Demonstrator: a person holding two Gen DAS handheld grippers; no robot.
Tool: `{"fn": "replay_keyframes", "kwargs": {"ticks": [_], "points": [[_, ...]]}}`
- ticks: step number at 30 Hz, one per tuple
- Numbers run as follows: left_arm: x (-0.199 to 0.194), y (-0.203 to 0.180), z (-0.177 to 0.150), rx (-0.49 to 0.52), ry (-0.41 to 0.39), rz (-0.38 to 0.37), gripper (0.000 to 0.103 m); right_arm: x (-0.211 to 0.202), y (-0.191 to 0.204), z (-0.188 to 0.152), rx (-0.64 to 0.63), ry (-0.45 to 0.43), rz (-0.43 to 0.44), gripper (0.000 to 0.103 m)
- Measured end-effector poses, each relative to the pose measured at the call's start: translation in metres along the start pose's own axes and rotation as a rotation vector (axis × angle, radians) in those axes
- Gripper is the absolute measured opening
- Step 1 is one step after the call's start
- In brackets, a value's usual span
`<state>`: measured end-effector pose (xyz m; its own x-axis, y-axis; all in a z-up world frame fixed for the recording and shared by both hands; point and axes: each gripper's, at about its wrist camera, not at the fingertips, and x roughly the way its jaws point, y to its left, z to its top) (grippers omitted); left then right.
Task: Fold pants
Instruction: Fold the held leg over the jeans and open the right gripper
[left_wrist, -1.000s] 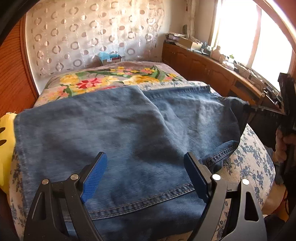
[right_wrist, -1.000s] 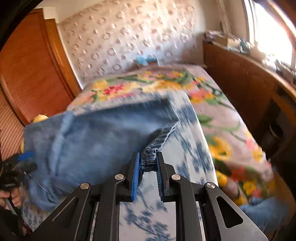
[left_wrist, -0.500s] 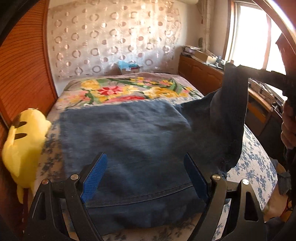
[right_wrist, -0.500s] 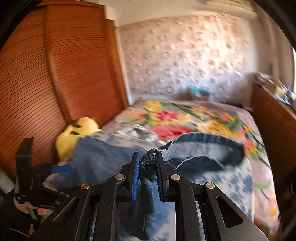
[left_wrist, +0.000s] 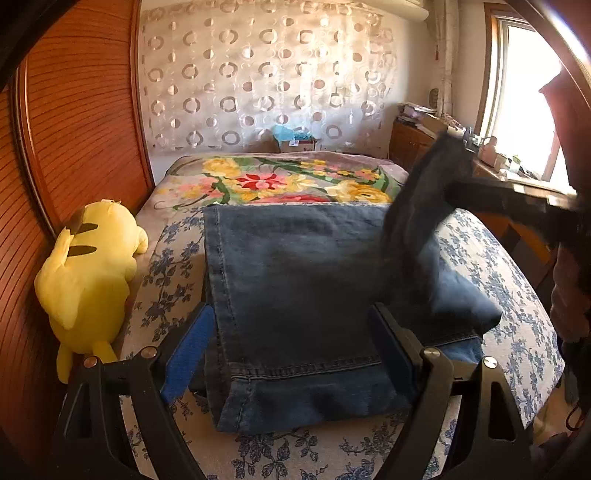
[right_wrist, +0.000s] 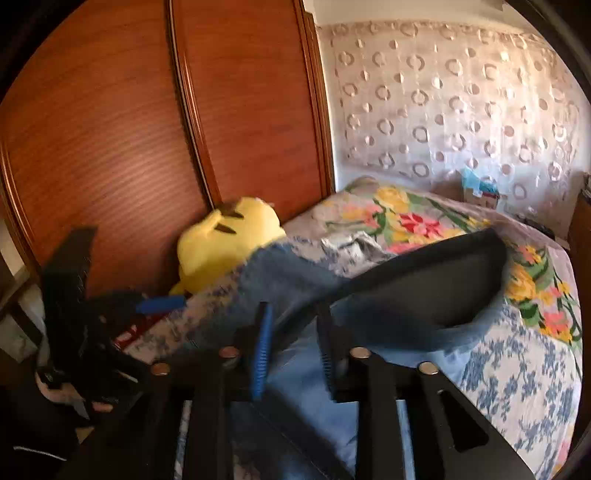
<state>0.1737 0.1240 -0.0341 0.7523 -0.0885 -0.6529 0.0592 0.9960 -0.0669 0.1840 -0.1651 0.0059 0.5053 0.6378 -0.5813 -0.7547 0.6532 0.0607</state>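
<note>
- Much of the right gripper (right_wrist: 293, 347) view is motion-blurred; jaws opening, jeans (left_wrist: 303, 280) loose between them.
- Left gripper (left_wrist: 291, 343) spread wide, empty.
- Yellow plush (left_wrist: 88, 266) beside jeans.

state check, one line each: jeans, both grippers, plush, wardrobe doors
jeans: lying on the bed, partly folded, one end lifted in the air
left gripper: open, jaws wide over the jeans' near end, gripping nothing
right gripper: jaws opening, denim between them, pads no longer pressing
yellow plush toy: lying on the bed beside the wardrobe
wardrobe doors: closed
</note>
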Motion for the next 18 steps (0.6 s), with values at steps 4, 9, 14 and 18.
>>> {"fn": "replay_keyframes", "kwargs": {"ticks": [4, 9, 14, 18], "points": [[0.005, -0.002, 0.0, 0.005, 0.007, 0.0, 0.085, -0.004, -0.007, 0.003, 0.027, 0.009, -0.027, 0.043], [0.007, -0.011, 0.002, 0.031, 0.013, -0.008, 0.085, -0.006, 0.004, 0.007, 0.062, 0.023, -0.081, 0.043], [0.011, -0.017, 0.003, 0.041, 0.022, -0.018, 0.085, 0.003, 0.013, 0.0, 0.091, 0.055, -0.115, 0.045], [0.017, -0.021, 0.004, 0.048, 0.034, -0.023, 0.085, 0.006, 0.016, 0.0, 0.102, 0.081, -0.138, 0.045]]}}
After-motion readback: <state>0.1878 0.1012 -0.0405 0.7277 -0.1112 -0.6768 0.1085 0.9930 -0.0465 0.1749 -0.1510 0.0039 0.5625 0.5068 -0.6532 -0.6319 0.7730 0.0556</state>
